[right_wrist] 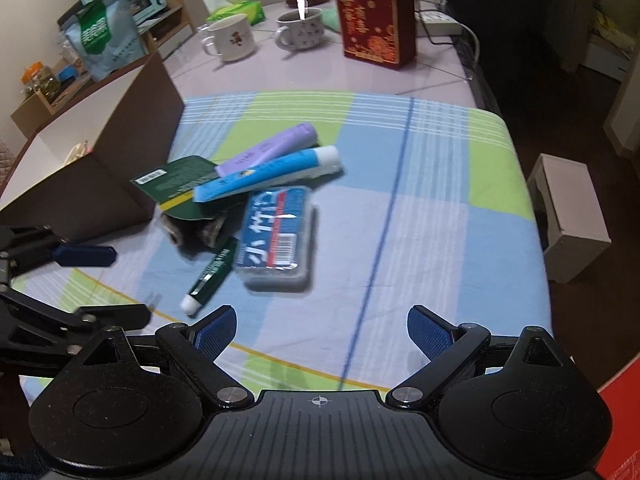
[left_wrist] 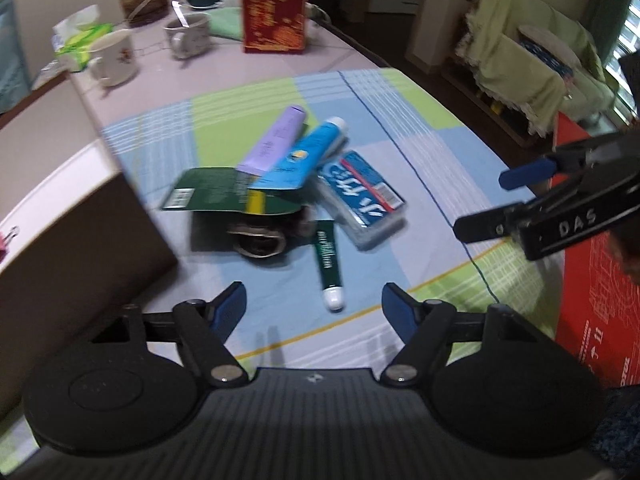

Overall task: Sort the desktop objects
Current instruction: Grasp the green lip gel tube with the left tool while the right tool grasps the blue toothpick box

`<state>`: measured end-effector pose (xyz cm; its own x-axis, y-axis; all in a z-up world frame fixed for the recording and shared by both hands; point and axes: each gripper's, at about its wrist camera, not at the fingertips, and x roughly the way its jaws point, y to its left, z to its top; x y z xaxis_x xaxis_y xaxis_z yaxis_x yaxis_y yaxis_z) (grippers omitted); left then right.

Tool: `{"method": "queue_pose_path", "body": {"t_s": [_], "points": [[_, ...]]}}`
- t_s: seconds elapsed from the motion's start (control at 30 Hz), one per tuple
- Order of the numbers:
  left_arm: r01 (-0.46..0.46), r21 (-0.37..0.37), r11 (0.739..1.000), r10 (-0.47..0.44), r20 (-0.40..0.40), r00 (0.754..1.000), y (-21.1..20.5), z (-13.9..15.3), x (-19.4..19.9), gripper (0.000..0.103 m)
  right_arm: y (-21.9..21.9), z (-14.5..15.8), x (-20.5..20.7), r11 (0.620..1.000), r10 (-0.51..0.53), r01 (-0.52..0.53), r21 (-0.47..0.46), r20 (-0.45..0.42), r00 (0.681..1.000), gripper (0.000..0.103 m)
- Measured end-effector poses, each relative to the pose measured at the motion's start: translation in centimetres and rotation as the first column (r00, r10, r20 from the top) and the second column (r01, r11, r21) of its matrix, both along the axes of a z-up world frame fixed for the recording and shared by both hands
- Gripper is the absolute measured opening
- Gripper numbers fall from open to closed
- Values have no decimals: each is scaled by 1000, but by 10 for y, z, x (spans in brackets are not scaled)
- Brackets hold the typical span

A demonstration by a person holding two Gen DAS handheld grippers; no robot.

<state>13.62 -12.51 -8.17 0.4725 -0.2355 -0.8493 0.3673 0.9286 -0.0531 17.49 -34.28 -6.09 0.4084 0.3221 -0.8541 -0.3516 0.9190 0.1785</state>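
A small pile lies on the checked cloth (left_wrist: 420, 128) (right_wrist: 432, 208). In it are a purple tube (left_wrist: 274, 140) (right_wrist: 268, 148), a blue tube (left_wrist: 304, 156) (right_wrist: 272, 174), a dark green card pack (left_wrist: 216, 190) (right_wrist: 176, 180) over a brownish object (left_wrist: 258, 242) (right_wrist: 192, 228), a clear blue-labelled box (left_wrist: 360, 196) (right_wrist: 276, 236) and a thin green tube (left_wrist: 328, 264) (right_wrist: 210, 272). My left gripper (left_wrist: 314, 306) (right_wrist: 110, 284) is open just short of the green tube's white cap. My right gripper (right_wrist: 322, 332) (left_wrist: 480, 204) is open and empty, to the right of the pile.
A brown open box (left_wrist: 60, 232) (right_wrist: 120, 128) stands left of the pile. A red carton (left_wrist: 596, 288) stands at the right. Two mugs (right_wrist: 232, 36), a tissue pack (right_wrist: 236, 10) and a red gift box (right_wrist: 374, 12) sit at the table's far end. The table edge drops off on the right.
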Motion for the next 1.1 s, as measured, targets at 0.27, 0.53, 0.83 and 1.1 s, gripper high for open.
{"method": "queue_pose_path", "body": {"t_s": [0.27, 0.53, 0.83, 1.1], "points": [[24, 26, 999, -23, -36, 999, -23, -34, 23, 33, -29, -8, 0, 998, -58, 57, -15, -31, 998, 95], [39, 67, 997, -37, -27, 999, -28, -50, 28, 15, -32, -12, 5, 998, -63, 63, 1, -34, 997, 95], [-20, 68, 997, 23, -42, 999, 2, -42, 11, 13, 16, -26, 28, 998, 36, -36, 43, -14, 999, 94], [-91, 76, 993, 93, -30, 995, 29, -33, 0, 13, 64, -45, 49, 996, 93, -93, 8, 12, 996, 71]]}}
